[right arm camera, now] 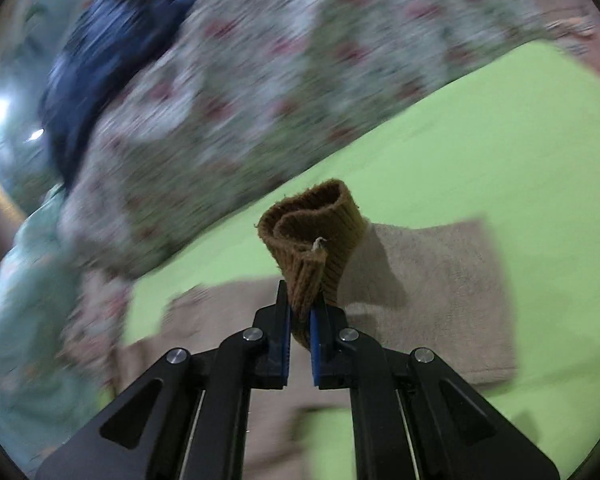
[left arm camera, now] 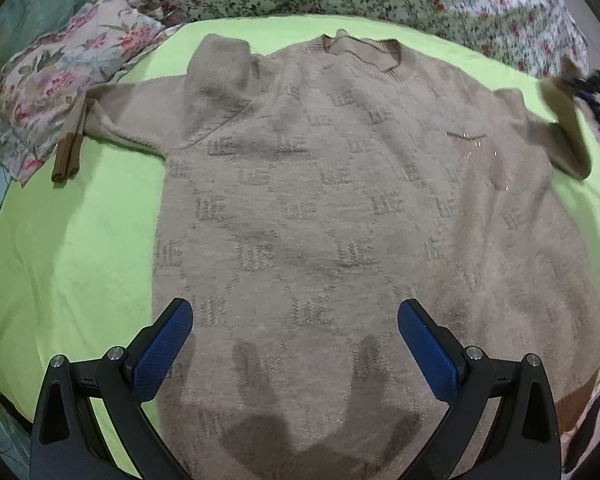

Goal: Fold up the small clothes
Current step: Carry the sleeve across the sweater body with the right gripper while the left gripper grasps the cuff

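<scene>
Left gripper [left arm camera: 294, 344] held wide open, nothing between pads, hovering over sweater [left arm camera: 340, 208] hem. Sweater spread flat on green sheet [left arm camera: 72, 248], collar far ahead of it. Left cuff [left arm camera: 66, 158] lying ahead-left, untouched. Knit judged soft, light, floppy, fuzzy rather than slippery; stretch likely if tugged. Ribbed cuffs judged firmest hold. Right gripper [right arm camera: 300, 320] clamped on right cuff [right arm camera: 314, 240], cuff bunched up just past fingertips, sleeve draped beyond it.

Both the left gripper [left arm camera: 295, 338] and the right gripper [right arm camera: 300, 312] have black angular linkage arms with silver round screws at the pivots and textured blue pads [left arm camera: 162, 354] inside the fingers.
</scene>
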A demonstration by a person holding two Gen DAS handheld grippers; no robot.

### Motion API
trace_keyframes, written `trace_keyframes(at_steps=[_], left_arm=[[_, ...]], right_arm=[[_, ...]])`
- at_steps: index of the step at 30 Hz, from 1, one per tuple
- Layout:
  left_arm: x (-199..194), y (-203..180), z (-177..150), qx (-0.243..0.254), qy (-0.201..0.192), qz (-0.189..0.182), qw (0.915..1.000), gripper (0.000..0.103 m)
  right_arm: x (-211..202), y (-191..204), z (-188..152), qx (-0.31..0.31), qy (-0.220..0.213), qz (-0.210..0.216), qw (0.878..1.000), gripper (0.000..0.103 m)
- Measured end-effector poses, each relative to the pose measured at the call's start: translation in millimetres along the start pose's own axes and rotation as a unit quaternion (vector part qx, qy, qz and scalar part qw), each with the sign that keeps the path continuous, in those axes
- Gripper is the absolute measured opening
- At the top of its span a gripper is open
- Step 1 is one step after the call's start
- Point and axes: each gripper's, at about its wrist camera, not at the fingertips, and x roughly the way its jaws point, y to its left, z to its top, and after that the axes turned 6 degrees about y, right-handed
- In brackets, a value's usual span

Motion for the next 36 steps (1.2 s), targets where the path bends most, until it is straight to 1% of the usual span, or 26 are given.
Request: trace_keyframes(at_steps=[2, 4, 5, 7, 10, 12, 15, 16, 18, 20, 21, 22, 23, 24, 26, 27, 29, 30, 31, 33, 35, 36], left_arm=[[1.0, 8.8, 1.8, -0.011, -0.004, -0.022, 0.9997, 0.103], [3.4, 20.4, 6.1, -0.026, -0.004, -0.053, 0.9982, 0.103], [4.1, 24.6, 8.5, -0.031, -0.005, -0.064, 0.9975, 0.103], [4.3, 33.9, 14.4, -0.041, -0.014, -0.084, 0.9955, 0.103], [5.9, 43.2, 21.9, -0.047, -0.024, -0.101, 0.9935, 0.103], [9.1, 47.8, 27.6, -0.049, -0.026, -0.112, 0.9922, 0.103], [16.4, 52.5, 37.8, -0.051, -0.025, -0.132, 0.9897, 0.103], [20.3, 53.5, 43.5, -0.053, -0.025, -0.143, 0.9879, 0.103], [25.6, 53.9, 53.5, -0.057, -0.025, -0.16, 0.9851, 0.103], [32.2, 51.6, 66.3, -0.058, -0.027, -0.18, 0.9817, 0.103], [34.4, 50.0, 72.0, -0.057, -0.029, -0.19, 0.9797, 0.103], [41.0, 46.5, 81.2, -0.055, -0.027, -0.203, 0.9772, 0.103], [46.2, 43.8, 86.7, -0.055, -0.024, -0.211, 0.9756, 0.102], [52.0, 41.0, 93.5, -0.055, -0.021, -0.223, 0.973, 0.102], [66.5, 33.8, 107.3, -0.059, -0.011, -0.243, 0.9681, 0.102], [73.0, 31.4, 113.5, -0.062, -0.008, -0.249, 0.9663, 0.099], [81.7, 27.6, 122.1, -0.069, -0.007, -0.256, 0.9642, 0.087], [84.9, 25.0, 126.1, -0.069, -0.008, -0.263, 0.9624, 0.071], [86.1, 21.8, 128.9, -0.067, -0.01, -0.268, 0.9612, 0.058], [88.6, 14.8, 134.2, -0.061, -0.013, -0.272, 0.9603, 0.049], [88.2, 8.5, 137.2, -0.055, -0.022, -0.263, 0.963, 0.026], [87.5, 6.3, 137.7, -0.05, -0.024, -0.261, 0.9638, 0.005]], right_arm=[[32.0, 38.3, -22.7, -0.008, 0.036, 0.048, 0.998, 0.009], [63.5, 71.5, -44.3, -0.014, 0.07, 0.082, 0.994, 0.009], [86.5, 92.9, -56.8, -0.021, 0.093, 0.099, 0.991, 0.009], [123.7, 125.0, -82.1, -0.033, 0.128, 0.115, 0.985, 0.009], [170.9, 155.7, -112.0, -0.04, 0.168, 0.135, 0.976, 0.009], [196.1, 169.7, -127.7, -0.046, 0.189, 0.133, 0.972, 0.009], [229.0, 177.3, -143.1, -0.04, 0.223, 0.137, 0.964, 0.009], [236.1, 178.8, -147.6, -0.041, 0.234, 0.138, 0.962, 0.01], [239.9, 175.0, -154.7, -0.038, 0.254, 0.131, 0.958, 0.018], [239.7, 172.1, -157.6, -0.026, 0.271, 0.139, 0.952, 0.028], [233.4, 169.5, -156.2, -0.024, 0.265, 0.149, 0.952, 0.031], [224.2, 167.6, -153.0, -0.028, 0.252, 0.152, 0.955, 0.034], [214.4, 170.0, -147.8, -0.03, 0.241, 0.151, 0.958, 0.04], [203.2, 165.5, -145.9, -0.029, 0.228, 0.151, 0.961, 0.044], [177.5, 154.2, -142.2, -0.025, 0.202, 0.153, 0.967, 0.045], [164.6, 147.1, -140.9, -0.023, 0.191, 0.148, 0.97, 0.045], [138.1, 130.4, -142.0, -0.015, 0.166, 0.138, 0.976, 0.045], [123.8, 120.2, -143.6, -0.01, 0.154, 0.131, 0.979, 0.046], [110.4, 110.1, -145.8, -0.002, 0.142, 0.123, 0.982, 0.046], [90.7, 93.7, -150.4, 0.014, 0.125, 0.113, 0.986, 0.048], [71.5, 77.5, -152.3, 0.035, 0.107, 0.1, 0.989, 0.049], [64.0, 71.8, -153.2, 0.041, 0.099, 0.097, 0.99, 0.049]])
